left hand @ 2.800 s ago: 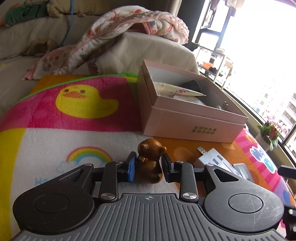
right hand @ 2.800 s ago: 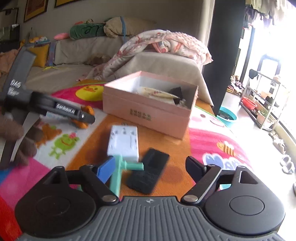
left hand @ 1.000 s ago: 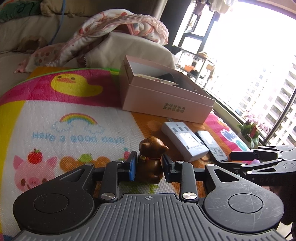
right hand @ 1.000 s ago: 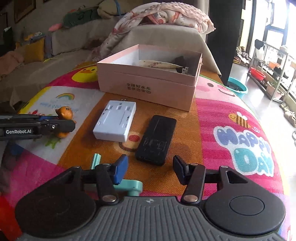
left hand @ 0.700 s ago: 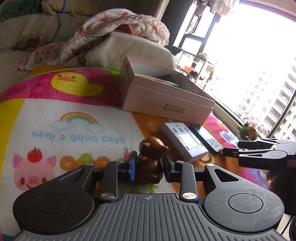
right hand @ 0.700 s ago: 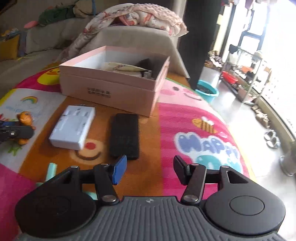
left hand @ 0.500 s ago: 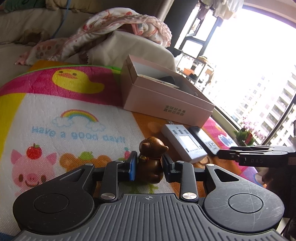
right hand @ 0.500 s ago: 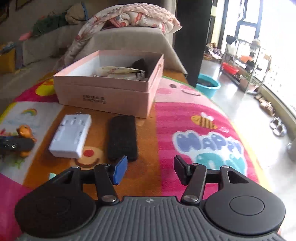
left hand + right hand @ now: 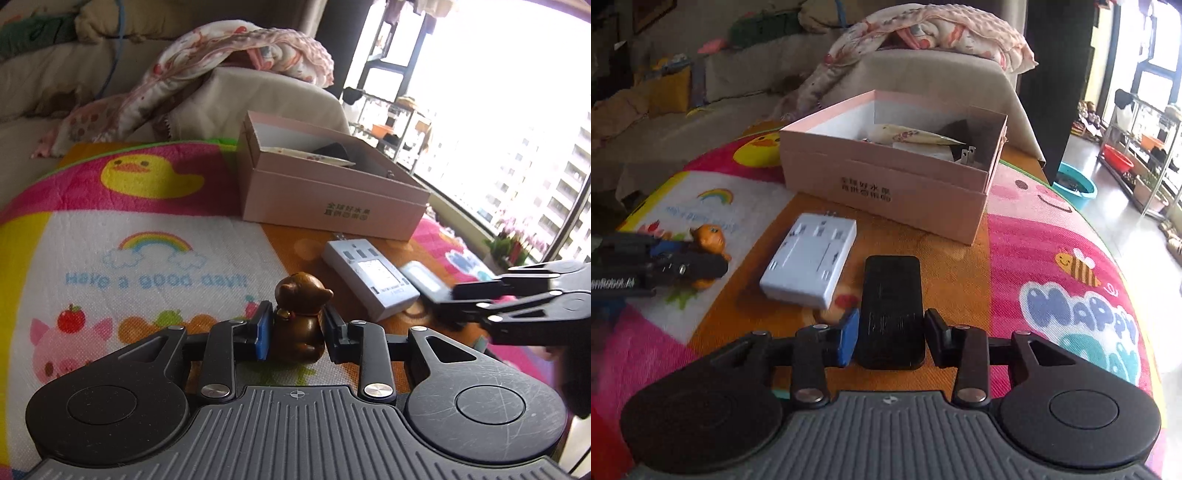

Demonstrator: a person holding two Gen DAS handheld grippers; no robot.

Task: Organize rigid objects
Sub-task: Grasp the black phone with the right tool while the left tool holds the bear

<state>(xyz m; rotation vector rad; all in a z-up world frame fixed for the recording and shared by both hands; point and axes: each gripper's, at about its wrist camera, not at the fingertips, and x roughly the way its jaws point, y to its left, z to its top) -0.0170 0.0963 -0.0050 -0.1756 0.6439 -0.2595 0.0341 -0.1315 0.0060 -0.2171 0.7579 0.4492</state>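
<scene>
My left gripper (image 9: 297, 332) is shut on a small brown bear figurine (image 9: 299, 321), held just over the cartoon mat. The right wrist view shows the bear (image 9: 709, 236) at the left. A black remote (image 9: 890, 295) lies flat on the orange part of the mat. My right gripper (image 9: 891, 336) straddles its near end. Its jaws are closing, and both pads touch the remote's sides. Just left of the remote lies a white power adapter (image 9: 812, 262). Behind both stands an open pink box (image 9: 868, 188) with several items inside.
A colourful cartoon mat (image 9: 1071, 295) covers the table, whose right edge drops to the floor, where a teal basin (image 9: 1075, 184) stands. A sofa with a crumpled blanket (image 9: 942, 26) stands behind the box. The left wrist view shows the box (image 9: 314, 203) and adapter (image 9: 369, 273).
My right gripper has shifted over the black remote, and its jaws have narrowed onto the remote's sides. The left gripper still holds the bear in about the same place.
</scene>
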